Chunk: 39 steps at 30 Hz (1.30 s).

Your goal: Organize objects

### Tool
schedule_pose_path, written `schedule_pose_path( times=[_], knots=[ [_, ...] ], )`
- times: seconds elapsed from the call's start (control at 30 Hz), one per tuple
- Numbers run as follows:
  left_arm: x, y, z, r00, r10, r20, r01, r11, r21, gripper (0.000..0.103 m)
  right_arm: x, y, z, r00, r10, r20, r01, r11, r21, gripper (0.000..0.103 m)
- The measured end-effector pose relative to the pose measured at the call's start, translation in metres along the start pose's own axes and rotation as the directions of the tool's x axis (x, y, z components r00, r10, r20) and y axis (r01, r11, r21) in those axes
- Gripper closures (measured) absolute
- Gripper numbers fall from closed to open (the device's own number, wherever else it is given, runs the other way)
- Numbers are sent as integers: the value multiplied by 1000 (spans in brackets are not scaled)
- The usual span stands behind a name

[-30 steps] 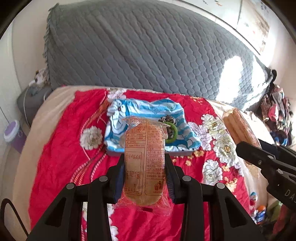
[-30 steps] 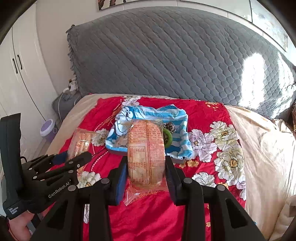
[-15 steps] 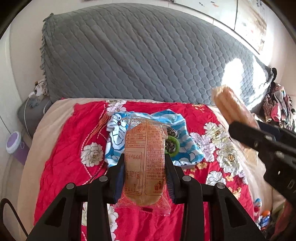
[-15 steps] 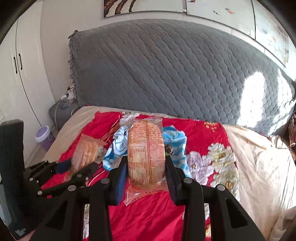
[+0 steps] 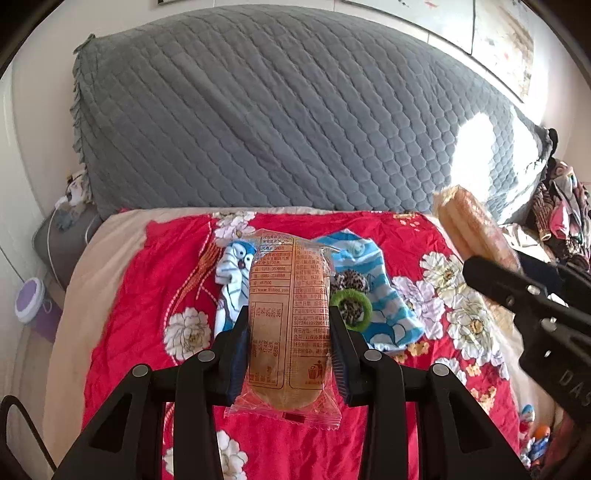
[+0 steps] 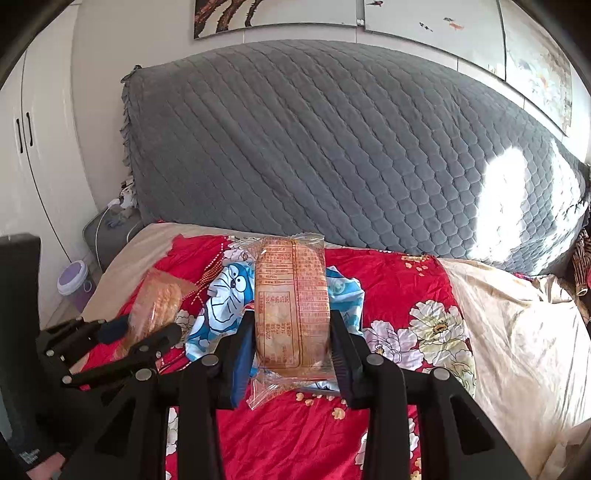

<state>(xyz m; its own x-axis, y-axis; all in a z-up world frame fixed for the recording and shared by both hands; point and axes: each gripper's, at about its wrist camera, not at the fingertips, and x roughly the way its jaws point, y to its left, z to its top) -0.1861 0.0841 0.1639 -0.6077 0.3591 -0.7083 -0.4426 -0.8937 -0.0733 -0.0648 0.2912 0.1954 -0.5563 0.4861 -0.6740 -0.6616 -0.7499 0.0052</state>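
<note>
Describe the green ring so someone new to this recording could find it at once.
Start from the red floral bedspread below the grey quilted headboard. On it lies a blue-and-white striped cartoon cloth; the green ring rests there, just right of the snack packet in the left gripper. It is the only green, hoop-shaped item.

Bed [image 6: 517, 350] under red floral cotton sheet [image 5: 122, 302]; grey quilted cover [image 6: 332, 147] over headboard, sun patch on right. White wardrobe doors [image 6: 40, 147] left. Framed paintings [image 6: 273, 13] on white wall. Lilac-lidded small bin [image 5: 29, 301] on floor.
</note>
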Motion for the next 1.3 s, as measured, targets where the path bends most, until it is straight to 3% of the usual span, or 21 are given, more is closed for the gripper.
schedule_pose_path(
  times=[0.6,1.3],
  knots=[
    [49,1,20,1000,30,-4,-30,999,23,63,50,-14,8,1000,-18,7,18,1000,-13,65],
    [101,-15,33,1000,18,-25,-16,997,72,63,108,-21,6,999,-35,-2,35,999,-3,65]
  ],
)
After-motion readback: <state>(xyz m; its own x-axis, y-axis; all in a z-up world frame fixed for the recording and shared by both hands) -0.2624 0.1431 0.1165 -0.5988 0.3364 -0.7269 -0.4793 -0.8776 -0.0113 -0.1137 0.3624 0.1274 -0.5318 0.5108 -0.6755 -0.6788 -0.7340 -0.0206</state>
